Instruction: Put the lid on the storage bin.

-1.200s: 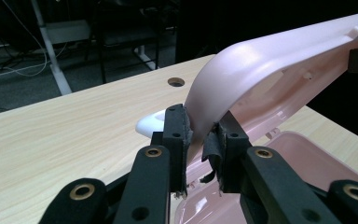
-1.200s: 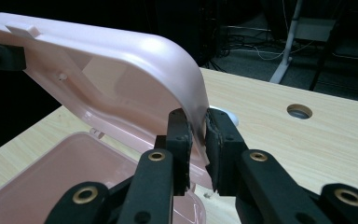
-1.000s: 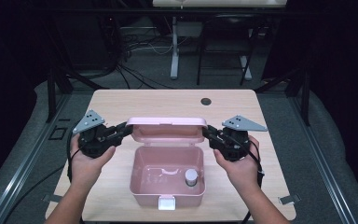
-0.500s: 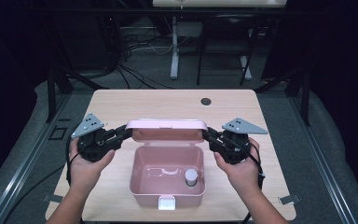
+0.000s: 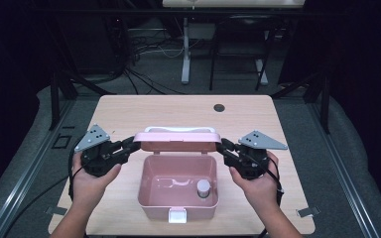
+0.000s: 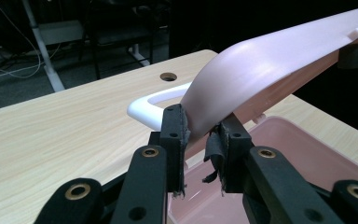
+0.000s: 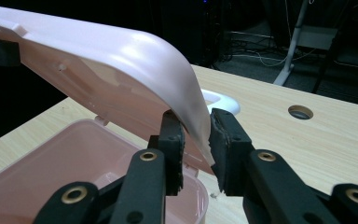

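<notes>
High view: I have the pink box (image 5: pixel 177 191) at the near middle of the table (image 5: pixel 129 109), its lid (image 5: pixel 176 140) tilted. The left gripper (image 5: pixel 132 144) pinches the lid's left end. The right gripper's (image 5: pixel 222 147) jaws have just been opening, the lid's right end between them, apparently letting go.

Dark room; grey floor (image 5: pixel 144 84); cables (image 5: pixel 139 74); white-legged desk (image 5: pixel 185 59) behind wooden table (image 5: pixel 129 114).

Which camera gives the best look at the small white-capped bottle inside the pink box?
The high view: it looks straight down into the open pink box and shows the bottle standing in its near right corner. The two gripper views catch the raised lid and part of the box's inside.
</notes>
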Motion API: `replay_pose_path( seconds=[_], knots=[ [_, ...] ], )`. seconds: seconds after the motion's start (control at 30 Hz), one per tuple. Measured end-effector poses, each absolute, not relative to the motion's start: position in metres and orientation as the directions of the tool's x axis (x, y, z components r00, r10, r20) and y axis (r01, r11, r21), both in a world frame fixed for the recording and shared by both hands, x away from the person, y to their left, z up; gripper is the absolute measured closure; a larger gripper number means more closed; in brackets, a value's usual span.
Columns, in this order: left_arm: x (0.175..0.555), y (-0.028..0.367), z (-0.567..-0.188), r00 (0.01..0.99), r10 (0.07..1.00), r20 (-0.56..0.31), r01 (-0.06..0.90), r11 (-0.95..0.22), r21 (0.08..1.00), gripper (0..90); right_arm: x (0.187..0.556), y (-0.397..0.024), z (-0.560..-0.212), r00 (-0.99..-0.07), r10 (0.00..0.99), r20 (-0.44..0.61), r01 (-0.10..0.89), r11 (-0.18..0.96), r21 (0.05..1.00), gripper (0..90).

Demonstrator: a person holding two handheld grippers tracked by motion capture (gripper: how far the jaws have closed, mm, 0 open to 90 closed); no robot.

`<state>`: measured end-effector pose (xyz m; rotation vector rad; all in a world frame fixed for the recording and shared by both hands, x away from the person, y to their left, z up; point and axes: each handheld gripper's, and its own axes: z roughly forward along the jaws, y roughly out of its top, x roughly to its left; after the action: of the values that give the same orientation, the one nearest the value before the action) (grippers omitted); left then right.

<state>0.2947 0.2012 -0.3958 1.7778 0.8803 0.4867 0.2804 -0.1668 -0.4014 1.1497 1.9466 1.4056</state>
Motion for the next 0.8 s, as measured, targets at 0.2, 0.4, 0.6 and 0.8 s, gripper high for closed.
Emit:
replay_pose_path(
  seconds=[0.2,0.4,0.6,0.8],
  knots=[
    [0.292,0.202,-0.398,0.649,0.756,-0.085,0.331,-0.180,0.926,75.4,0.273,-0.172,-0.404,-0.535,0.839,0.101,0.344,0.108,0.933,70.1],
    [0.289,0.202,-0.398,0.649,0.757,-0.082,0.329,-0.182,0.927,74.9,0.264,-0.181,-0.407,-0.530,0.842,0.102,0.332,0.095,0.939,66.7],
    [0.286,0.202,-0.398,0.652,0.754,-0.077,0.326,-0.187,0.927,74.7,0.261,-0.189,-0.412,-0.504,0.857,0.110,0.329,0.073,0.941,63.4],
    [0.284,0.203,-0.399,0.656,0.750,-0.079,0.327,-0.188,0.926,74.2,0.263,-0.194,-0.416,-0.485,0.866,0.125,0.327,0.047,0.944,60.0]
  ],
)
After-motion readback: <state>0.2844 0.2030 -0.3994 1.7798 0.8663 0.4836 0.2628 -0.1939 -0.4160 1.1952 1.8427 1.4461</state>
